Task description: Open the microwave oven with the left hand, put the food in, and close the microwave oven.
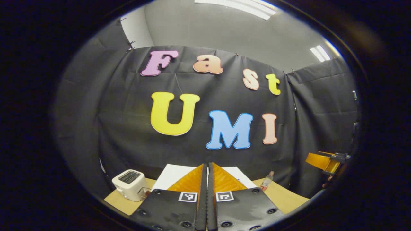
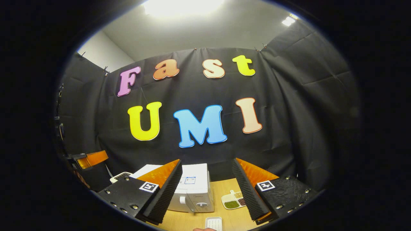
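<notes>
A white microwave oven (image 2: 192,189) stands on the wooden desk (image 2: 231,221), close to the black cloth wall. Its door is shut, with a pale vertical handle and a round knob on the front panel at the right side. In the left gripper view its flat white top (image 1: 171,176) shows behind the gripper's fingers. The food is a small white divided dish (image 2: 233,200) holding green, yellowish and dark brown grains in separate sections, lying flat on the desk just to the right of the microwave oven.
</notes>
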The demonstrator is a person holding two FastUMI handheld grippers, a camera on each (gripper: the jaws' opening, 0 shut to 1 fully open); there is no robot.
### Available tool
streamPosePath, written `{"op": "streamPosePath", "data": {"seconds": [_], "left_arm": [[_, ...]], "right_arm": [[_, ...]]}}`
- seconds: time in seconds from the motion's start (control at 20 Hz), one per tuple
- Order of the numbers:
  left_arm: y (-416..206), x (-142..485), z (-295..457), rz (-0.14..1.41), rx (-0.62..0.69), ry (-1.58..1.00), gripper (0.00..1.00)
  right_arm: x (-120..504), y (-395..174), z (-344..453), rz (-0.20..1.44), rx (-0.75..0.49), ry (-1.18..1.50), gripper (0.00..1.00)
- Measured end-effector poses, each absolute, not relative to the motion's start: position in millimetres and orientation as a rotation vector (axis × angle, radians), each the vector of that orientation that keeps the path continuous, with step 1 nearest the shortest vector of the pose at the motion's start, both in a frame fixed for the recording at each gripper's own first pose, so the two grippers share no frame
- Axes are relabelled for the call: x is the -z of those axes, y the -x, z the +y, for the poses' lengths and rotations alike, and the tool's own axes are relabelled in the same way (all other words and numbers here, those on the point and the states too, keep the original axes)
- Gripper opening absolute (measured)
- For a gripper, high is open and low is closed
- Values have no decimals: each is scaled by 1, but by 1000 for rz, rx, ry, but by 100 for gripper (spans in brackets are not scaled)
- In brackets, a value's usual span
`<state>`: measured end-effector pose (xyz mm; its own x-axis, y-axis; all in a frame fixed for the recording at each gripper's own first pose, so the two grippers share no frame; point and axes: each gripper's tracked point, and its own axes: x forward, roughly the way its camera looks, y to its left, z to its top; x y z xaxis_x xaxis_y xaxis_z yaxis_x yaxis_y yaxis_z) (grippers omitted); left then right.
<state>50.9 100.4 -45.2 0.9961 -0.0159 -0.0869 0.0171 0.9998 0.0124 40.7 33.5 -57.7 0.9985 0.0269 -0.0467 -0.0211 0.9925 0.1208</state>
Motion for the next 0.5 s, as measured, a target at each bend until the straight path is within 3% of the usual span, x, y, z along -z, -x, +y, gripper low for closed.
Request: {"op": "streamPosePath", "data": {"seconds": [0.2, 0.25, 0.3, 0.45, 0.5], "left_arm": [[-24, 21, 114, 55, 5, -32, 7], [-25, 21, 117, 48, 1, -42, 28], [-21, 20, 121, 46, 2, -52, 36], [-13, 28, 125, 70, 1, -49, 95], [-11, 29, 125, 74, 13, -40, 96]], "right_arm": [[49, -38, 50, 34, -43, -120, 95], [47, -37, 53, 29, -45, -119, 95], [44, -37, 56, 25, -46, -117, 95], [41, -37, 63, 15, -37, -111, 95], [42, -37, 65, 19, -32, -110, 95]]}}
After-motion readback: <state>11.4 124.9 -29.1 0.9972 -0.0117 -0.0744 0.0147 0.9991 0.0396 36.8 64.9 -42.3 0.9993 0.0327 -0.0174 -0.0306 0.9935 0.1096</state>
